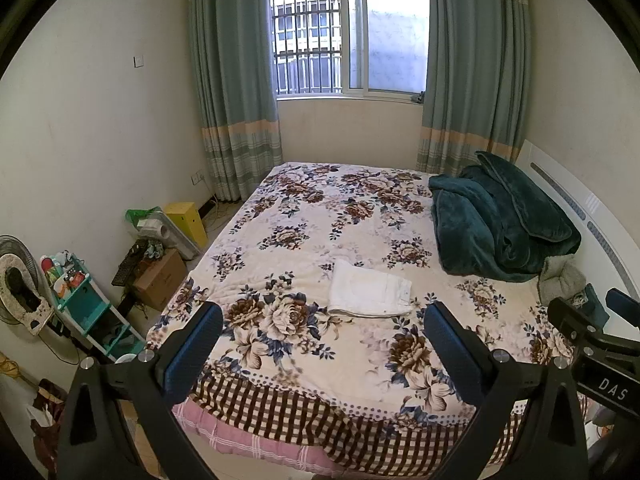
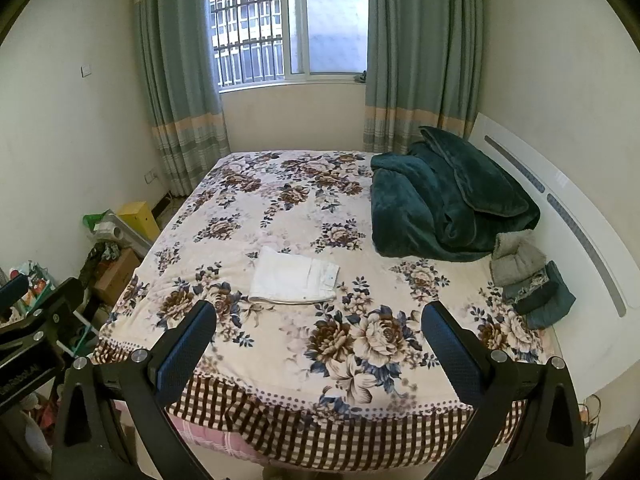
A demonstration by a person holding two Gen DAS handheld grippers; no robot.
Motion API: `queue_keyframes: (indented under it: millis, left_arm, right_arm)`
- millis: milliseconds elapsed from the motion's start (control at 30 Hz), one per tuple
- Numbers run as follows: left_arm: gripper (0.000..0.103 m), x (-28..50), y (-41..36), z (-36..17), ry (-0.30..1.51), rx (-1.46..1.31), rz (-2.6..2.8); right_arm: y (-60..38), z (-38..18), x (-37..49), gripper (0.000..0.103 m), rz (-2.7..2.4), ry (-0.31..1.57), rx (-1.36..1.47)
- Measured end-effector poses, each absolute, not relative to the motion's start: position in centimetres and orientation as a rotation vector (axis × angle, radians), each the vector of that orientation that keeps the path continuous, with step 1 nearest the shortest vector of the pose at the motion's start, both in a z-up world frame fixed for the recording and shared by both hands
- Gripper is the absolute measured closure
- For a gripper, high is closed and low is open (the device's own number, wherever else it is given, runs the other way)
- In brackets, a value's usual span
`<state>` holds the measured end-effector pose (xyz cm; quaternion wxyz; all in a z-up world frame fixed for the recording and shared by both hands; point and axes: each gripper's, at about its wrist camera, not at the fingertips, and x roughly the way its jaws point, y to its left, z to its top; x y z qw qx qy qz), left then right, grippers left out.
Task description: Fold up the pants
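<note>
Nearest the lens in the left wrist view, the left gripper shows its two black arms with blue-padded fingers spread wide and holding nothing, poised above the foot edge of the bed. The right wrist view gives the same picture for the right gripper: its fingers stand well apart, empty, over the checked border of the floral bedspread. Each gripper also appears at the edge of the other's view, the right one at the far right of the left wrist view and the left one at the far left of the right wrist view, so the two sit side by side.

The white pants lie on the bedspread as a compact folded rectangle, flat, a little left of the bed's middle and clear of both grippers. In the right wrist view the pants show a small tag near their right end and a rounded fold along the near edge.

A dark green blanket is heaped at the right side of the bed against the white headboard. Just nearer than it sits a small pile of grey and teal clothes, well apart from the pants.

Beyond the bed, a barred window stands between green curtains. On the floor to the left are a yellow box, a cardboard box and a teal shelf unit beside a fan.
</note>
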<state>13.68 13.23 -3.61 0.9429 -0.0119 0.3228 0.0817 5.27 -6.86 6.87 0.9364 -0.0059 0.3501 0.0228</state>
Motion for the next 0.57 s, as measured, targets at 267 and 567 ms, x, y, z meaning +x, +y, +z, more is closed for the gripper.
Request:
queue_keyframes:
  millis: [267,567]
  left_arm:
    - [0.0,13.57,13.48,-3.39,0.657,-0.023,0.166]
    - [0.0,13.51,13.37,-3.33,0.651,-0.015,0.166]
  right_arm:
    - [-6.98,6.86,5.15,0.0,0.046,0.715,-0.011]
    - [-7.0,6.81,5.22,0.0,0.045,0.715,-0.01]
